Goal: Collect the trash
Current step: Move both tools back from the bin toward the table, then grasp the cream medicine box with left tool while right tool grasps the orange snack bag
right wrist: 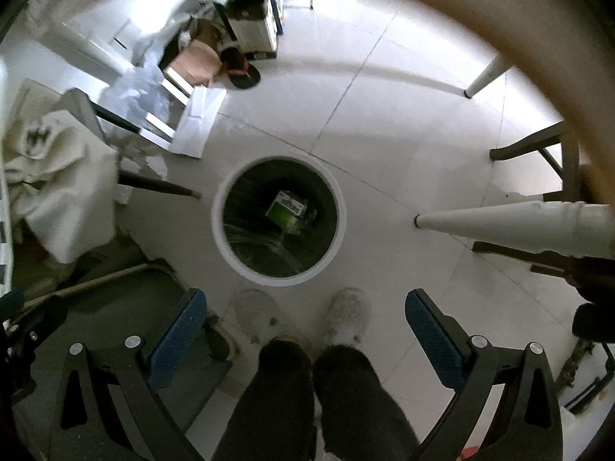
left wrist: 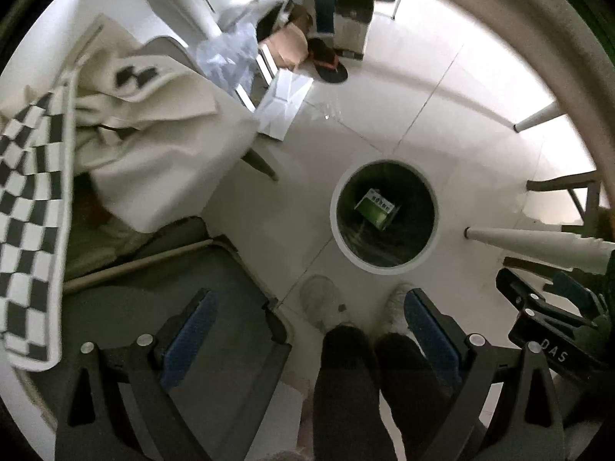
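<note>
Both the left claw [left wrist: 307, 330] and right claw [right wrist: 305, 330] hang spread and empty above the floor [right wrist: 403, 123]. Below them the white-rimmed bin [right wrist: 278, 278] holds a green box [right wrist: 288, 209]. Next, seek remaining trash, and approach with the fingers wide.

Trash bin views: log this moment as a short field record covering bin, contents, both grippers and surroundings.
bin: round white-rimmed trash bin on the tiled floor, dark liner
contents: one green-and-white box at the bottom
left gripper: open, holding nothing
right gripper: open, holding nothing, above the bin
person: white shoes just short of the bin
nearby: white cloth on a chair
</note>
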Motion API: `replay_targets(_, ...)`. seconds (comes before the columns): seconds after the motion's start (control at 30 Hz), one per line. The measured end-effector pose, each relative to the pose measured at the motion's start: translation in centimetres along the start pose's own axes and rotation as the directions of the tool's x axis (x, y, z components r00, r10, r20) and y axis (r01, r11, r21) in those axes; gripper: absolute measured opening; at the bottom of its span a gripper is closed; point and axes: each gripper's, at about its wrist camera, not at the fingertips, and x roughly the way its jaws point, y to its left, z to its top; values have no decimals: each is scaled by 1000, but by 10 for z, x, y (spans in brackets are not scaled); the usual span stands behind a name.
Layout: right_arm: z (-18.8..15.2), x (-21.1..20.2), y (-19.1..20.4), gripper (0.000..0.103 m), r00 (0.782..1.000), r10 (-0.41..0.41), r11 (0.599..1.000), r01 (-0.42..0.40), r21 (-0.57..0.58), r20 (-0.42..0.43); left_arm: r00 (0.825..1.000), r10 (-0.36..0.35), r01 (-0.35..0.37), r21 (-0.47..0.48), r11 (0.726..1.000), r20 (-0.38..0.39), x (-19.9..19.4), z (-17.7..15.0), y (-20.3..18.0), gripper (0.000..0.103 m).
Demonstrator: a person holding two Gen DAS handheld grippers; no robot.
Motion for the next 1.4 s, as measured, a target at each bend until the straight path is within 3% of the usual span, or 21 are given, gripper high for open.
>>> replay_targets(0.2,-2,-90,4,103,998,54,998,-55,36,23,999,-4,4,0,1000,44,-78,0,9,99)
replay_targets(0.4,22,-188,-24,103,986,114,985,-127,114,119,987,21,-29,49,998,159,-156,24,-9,99)
replay_targets(0.6,87,-257,-121,103,972,49,951,-116,286,232,963,-9,-34,156,987,269,-202,81,-84,99)
replay_targets(0.77,159,-259,-223,103,977,-40,918,-46,393,208,953,-3,-86,281,956,303,-207,134,-165,99)
replay_targets(0.87,197,-242,-265,103,982,-75,912,-2,410,172,958,9,-114,352,929,288,-197,174,-214,99)
replay_targets(0.97,230,-212,-296,103,990,-60,915,5,403,124,965,12,-128,431,893,262,-184,208,-257,99)
replay_targets(1.1,258,-179,-303,100,996,16,927,-48,372,88,975,17,-143,566,812,221,-163,239,-312,99)
replay_targets(1.17,266,-170,-303,89,995,58,932,-83,354,79,981,14,-135,622,771,195,-155,248,-328,99)
replay_targets(1.23,269,-166,-304,58,992,101,932,-119,343,70,985,15,-127,671,730,171,-149,254,-342,99)
replay_targets(1.27,269,-167,-305,54,992,96,934,-116,338,76,987,13,-123,692,711,162,-147,256,-348,99)
replay_targets(1.3,267,-169,-308,34,991,105,933,-127,337,84,988,11,-117,718,686,151,-146,258,-354,99)
replay_targets(1.4,255,-175,-330,29,991,107,913,-132,386,85,991,9,-108,766,633,132,-143,262,-366,99)
